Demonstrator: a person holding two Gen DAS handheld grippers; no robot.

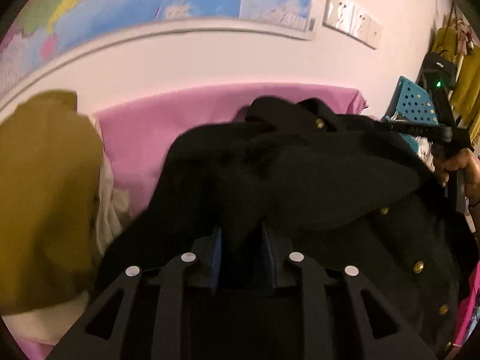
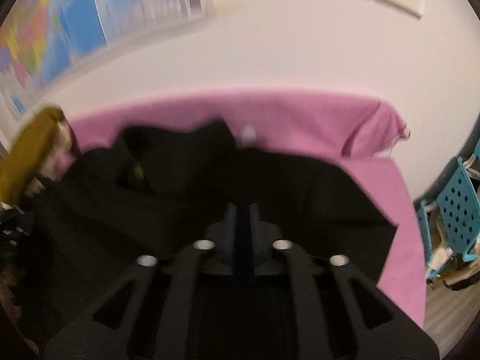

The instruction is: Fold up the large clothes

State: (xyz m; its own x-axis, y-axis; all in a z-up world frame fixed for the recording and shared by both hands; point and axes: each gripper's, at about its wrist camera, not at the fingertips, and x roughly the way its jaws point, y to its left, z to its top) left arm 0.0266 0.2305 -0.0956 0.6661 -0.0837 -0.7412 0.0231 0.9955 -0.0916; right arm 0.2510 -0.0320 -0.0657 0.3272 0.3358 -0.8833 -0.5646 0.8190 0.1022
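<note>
Lying across the pink-covered bench (image 1: pixel 129 150) is a black coat (image 1: pixel 330 180) with brass buttons (image 1: pixel 418 266), heaped in folds and reaching from the middle of the bench toward its near edge. The left claw (image 1: pixel 243 240) points down into the coat, its blue-lined fingers (image 1: pixel 217 255) drawn close together with a ridge of black cloth pinched between them. In the right wrist view, the right claw (image 2: pixel 242 225) is likewise narrowed, its fingers (image 2: pixel 231 234) set on the coat's dark fabric; the picture is blurred, and whether cloth is truly gripped there I cannot tell. At the right edge of the left wrist view, a hand (image 1: pixel 459 168) holds the other claw's handle. A mustard-yellow garment (image 1: pixel 45 195) sits at the bench's left end, beside the coat. A map (image 1: pixel 120 3) hangs on the wall behind, and a turquoise perforated chair (image 2: pixel 459 210) stands off the bench's right end.
</note>
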